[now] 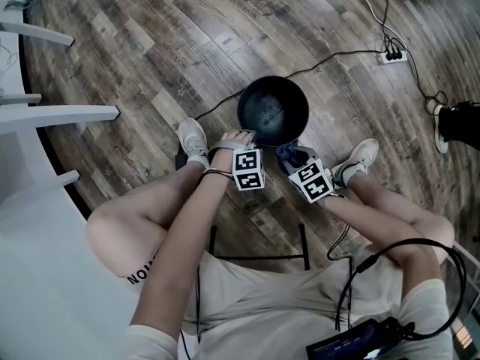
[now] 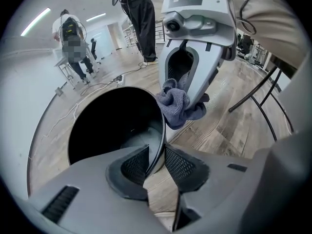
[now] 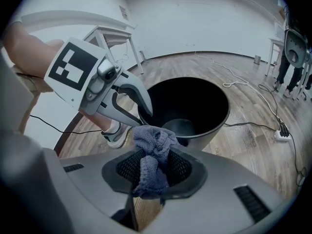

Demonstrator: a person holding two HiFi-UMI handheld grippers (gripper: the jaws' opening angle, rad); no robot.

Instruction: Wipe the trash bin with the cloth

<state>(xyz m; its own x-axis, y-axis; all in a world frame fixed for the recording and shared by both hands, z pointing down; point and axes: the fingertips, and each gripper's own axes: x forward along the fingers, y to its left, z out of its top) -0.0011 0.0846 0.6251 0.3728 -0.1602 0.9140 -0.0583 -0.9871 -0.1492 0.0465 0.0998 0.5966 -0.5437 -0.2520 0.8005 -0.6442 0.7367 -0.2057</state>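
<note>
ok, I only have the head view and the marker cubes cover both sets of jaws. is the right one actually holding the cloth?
Observer: Yes. In the right gripper view the right gripper is shut on the cloth, which bunches out ahead of the pads.
Operator: and the left?
Observer: The left gripper straddles the rim of the trash bin, one pad inside and one outside. Gaps show beside the rim, so it doesn't look clamped.
Operator: cloth on the bin yet?
Observer: In the left gripper view it hangs just outside the rim, close beside it. I can't confirm contact.
</note>
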